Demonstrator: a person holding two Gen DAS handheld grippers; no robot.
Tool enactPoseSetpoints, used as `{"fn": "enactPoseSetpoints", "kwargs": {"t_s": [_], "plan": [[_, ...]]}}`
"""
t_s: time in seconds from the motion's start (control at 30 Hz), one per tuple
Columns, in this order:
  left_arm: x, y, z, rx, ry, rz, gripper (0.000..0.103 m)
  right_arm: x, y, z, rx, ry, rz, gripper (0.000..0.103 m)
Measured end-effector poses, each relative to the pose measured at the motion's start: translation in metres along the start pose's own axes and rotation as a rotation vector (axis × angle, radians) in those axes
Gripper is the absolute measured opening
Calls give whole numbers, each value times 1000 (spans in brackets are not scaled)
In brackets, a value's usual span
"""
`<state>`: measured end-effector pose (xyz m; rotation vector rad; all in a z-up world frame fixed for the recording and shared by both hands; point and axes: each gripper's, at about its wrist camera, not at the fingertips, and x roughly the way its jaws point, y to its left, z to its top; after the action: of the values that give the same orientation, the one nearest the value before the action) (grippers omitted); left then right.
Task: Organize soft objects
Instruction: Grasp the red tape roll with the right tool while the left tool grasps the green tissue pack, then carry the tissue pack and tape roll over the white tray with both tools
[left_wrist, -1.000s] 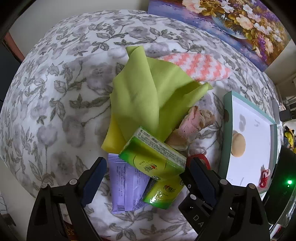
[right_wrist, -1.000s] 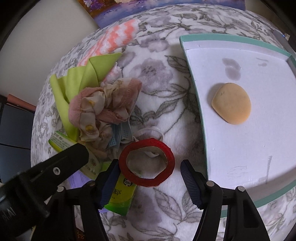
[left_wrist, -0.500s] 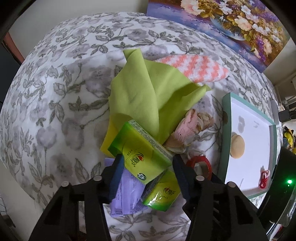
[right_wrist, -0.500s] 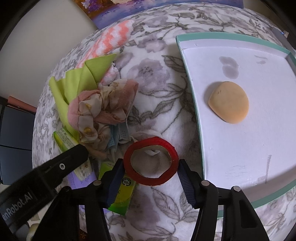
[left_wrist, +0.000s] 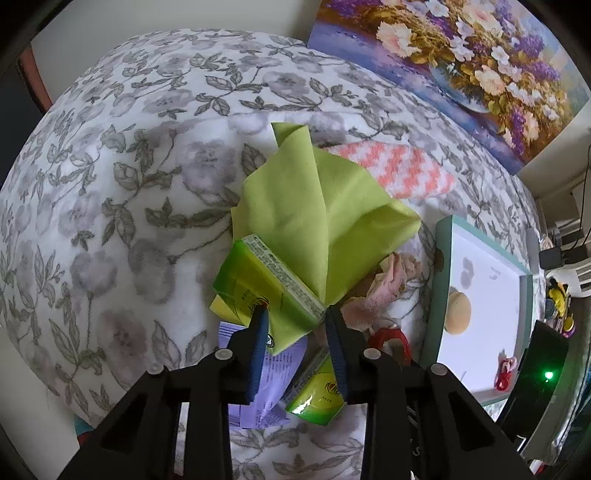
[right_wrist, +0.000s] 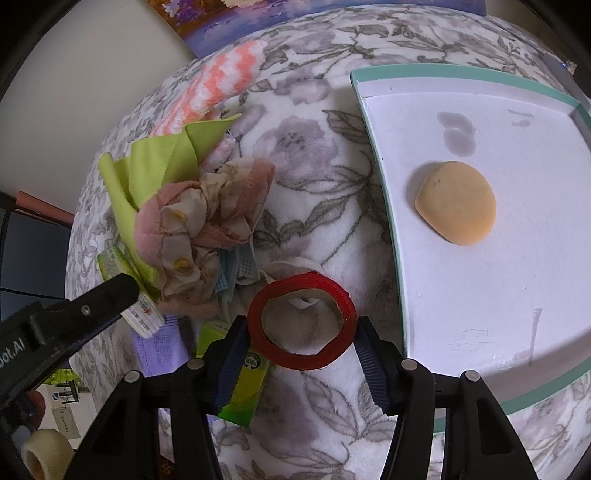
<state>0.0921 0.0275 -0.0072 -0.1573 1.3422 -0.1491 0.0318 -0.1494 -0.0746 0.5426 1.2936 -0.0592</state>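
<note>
Home bedroom, floral blanket (left_wrist: 122, 206), flower painting (left_wrist: 461, 62) against wall

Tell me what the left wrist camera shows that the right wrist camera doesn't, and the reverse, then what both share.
Only the left wrist view shows the left tool, whose jaws have just been closing, pressed on the green tissue pack, and small red items in the tray's near corner.

Only the right wrist view shows the right tool with its pads against the red tape ring, a blue face mask, and a clear tape roll.

Both show the lime green cloth, the tan round sponge in the teal-rimmed white tray, and the pink-and-white zigzag cloth.
</note>
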Motion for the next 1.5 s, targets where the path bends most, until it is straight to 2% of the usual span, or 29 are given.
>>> {"fn": "enactPoseSetpoints", "kwargs": {"t_s": [0.47, 0.53, 0.57, 0.83, 0.97, 1.03, 1.07, 1.13, 1.17, 1.2, 1.33, 1.4, 1.5], "plan": [[-16, 20, 4, -79, -56, -11, 17, -5, 2, -2, -8, -8, -8, 59], [-20, 22, 5, -83, -69, -10, 3, -11, 4, 0, -10, -14, -8, 59], [-22, 23, 5, -88, -76, -14, 0, -13, 4, 0, -11, -17, -8, 59], [-26, 32, 8, -113, -84, -22, 0, -28, 1, 2, -8, -42, -23, 59], [-27, 41, 11, -104, -94, 33, 0, -27, -1, 2, -7, -44, -29, 59], [-24, 50, 13, -132, -78, 34, 1, -28, -1, 2, -8, -43, -31, 59], [-22, 55, 13, -150, -66, 24, 2, -27, -1, 2, -9, -42, -32, 59], [-19, 61, 14, -165, -56, 16, 17, -26, 0, 2, -12, -42, -35, 59], [-18, 63, 14, -168, -58, 16, 37, -26, 1, 1, -13, -42, -37, 59], [-18, 64, 15, -172, -62, 13, 50, -26, 2, 1, -15, -41, -40, 59], [-15, 66, 19, -179, -74, -7, 54, -23, 7, 1, -16, -38, -45, 59], [-9, 68, 21, -181, -68, -7, 63, -22, 8, 2, -17, -37, -47, 59], [4, 74, 25, -200, -44, -11, 68, -21, 9, 2, -18, -36, -49, 59]]}}
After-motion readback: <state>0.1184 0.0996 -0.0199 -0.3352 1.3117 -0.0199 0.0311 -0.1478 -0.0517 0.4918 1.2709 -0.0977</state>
